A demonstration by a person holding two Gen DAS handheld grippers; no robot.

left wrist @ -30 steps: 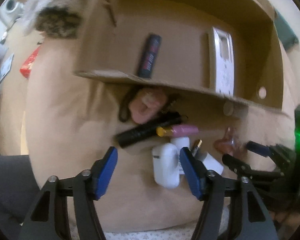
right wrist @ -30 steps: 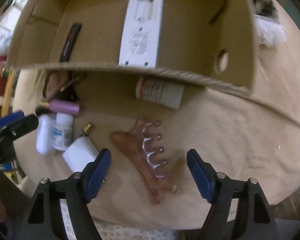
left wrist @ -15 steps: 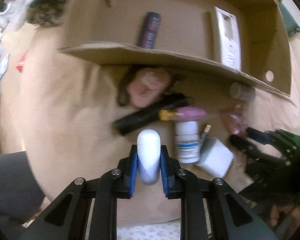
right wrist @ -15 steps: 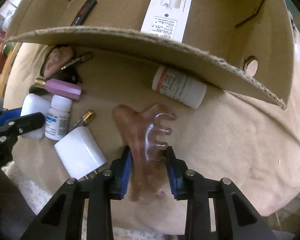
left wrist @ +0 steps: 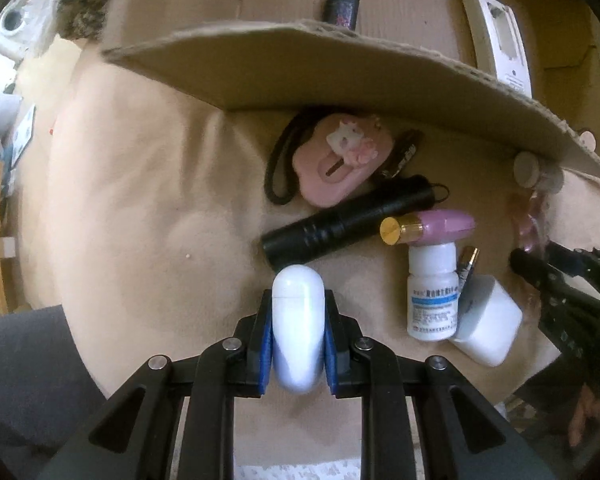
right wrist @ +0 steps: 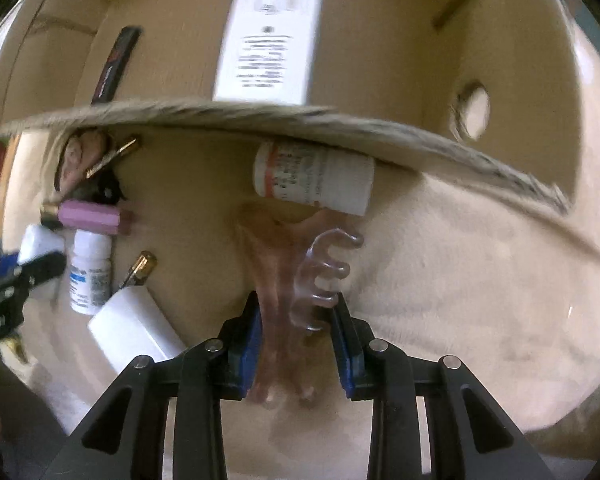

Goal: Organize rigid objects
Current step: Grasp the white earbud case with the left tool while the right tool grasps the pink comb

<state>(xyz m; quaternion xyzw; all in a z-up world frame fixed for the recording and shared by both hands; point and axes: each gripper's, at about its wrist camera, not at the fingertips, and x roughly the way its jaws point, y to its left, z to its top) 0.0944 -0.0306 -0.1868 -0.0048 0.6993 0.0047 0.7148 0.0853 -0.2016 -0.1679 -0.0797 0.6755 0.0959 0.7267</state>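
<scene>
My left gripper (left wrist: 298, 344) is shut on a white earbud case (left wrist: 298, 320), its blue pads pressing both sides, just above the tan cloth. My right gripper (right wrist: 298, 344) is shut on a translucent pinkish-brown comb-shaped scraper (right wrist: 288, 280) with rounded teeth. A cardboard box (left wrist: 340, 64) lies beyond both, holding a white remote-like device (right wrist: 268, 40) and a dark flat stick (right wrist: 114, 64). Loose on the cloth lie a pink cartoon pouch (left wrist: 342, 164), a black flashlight (left wrist: 348, 220), a pink-and-gold tube (left wrist: 428, 228), a small white bottle (left wrist: 434, 292), a white charger block (left wrist: 488, 320) and a white pill bottle (right wrist: 314, 176).
The box's near flap (right wrist: 260, 120) overhangs the cloth and partly hides the pill bottle and pouch. A small gold-tipped battery (right wrist: 140, 268) lies by the charger. A grey clothed leg (left wrist: 20, 380) sits at lower left. Bare tan cloth (right wrist: 480, 280) spreads to the right.
Both grippers went from open to shut: the left one on the white earbud case, the right one on the comb-shaped scraper. The left gripper sank closer to the cloth.
</scene>
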